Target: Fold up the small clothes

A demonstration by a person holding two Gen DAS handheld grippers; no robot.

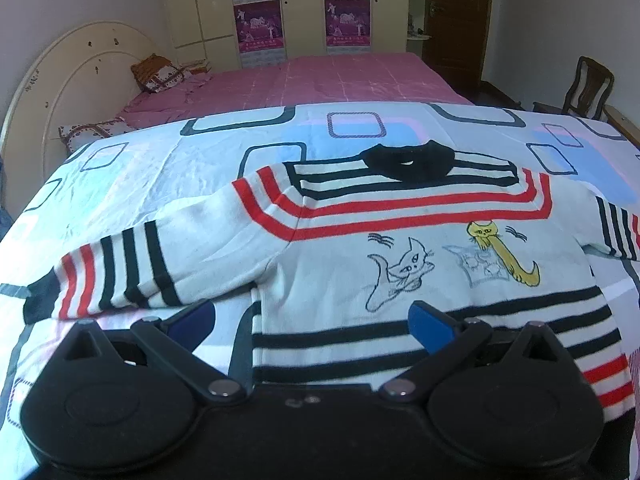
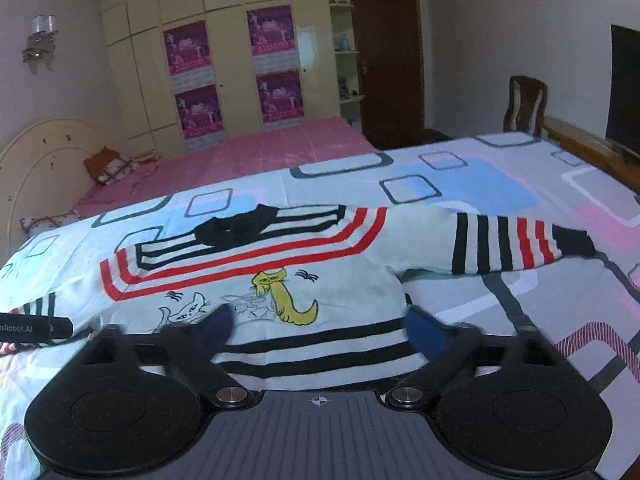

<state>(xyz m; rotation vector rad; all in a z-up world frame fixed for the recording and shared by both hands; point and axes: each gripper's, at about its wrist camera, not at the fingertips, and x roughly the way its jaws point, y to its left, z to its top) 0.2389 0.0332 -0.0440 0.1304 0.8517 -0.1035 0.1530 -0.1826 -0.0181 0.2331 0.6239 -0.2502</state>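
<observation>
A small white sweater (image 1: pixel 340 240) with red and black stripes, cat drawings and a black collar (image 1: pixel 408 162) lies flat, front up, on a patterned bedsheet (image 1: pixel 160 168). Its left sleeve (image 1: pixel 120 272) and right sleeve (image 2: pixel 504 244) are spread out to the sides. My left gripper (image 1: pixel 312 322) is open over the sweater's lower left hem, its blue fingertips (image 1: pixel 428 326) wide apart. Over the sweater (image 2: pixel 280 280), at the lower right hem, my right gripper (image 2: pixel 320 330) stands open with the striped hem between its fingers (image 2: pixel 424 334); the pads do not press on it.
A second bed with a pink sheet (image 1: pixel 328 76) lies beyond, with pillows (image 1: pixel 158 72) by a cream headboard (image 1: pixel 60 72). A wardrobe (image 2: pixel 224 68) and dark door (image 2: pixel 388 56) stand at the back. A wooden chair (image 2: pixel 524 104) is at the right.
</observation>
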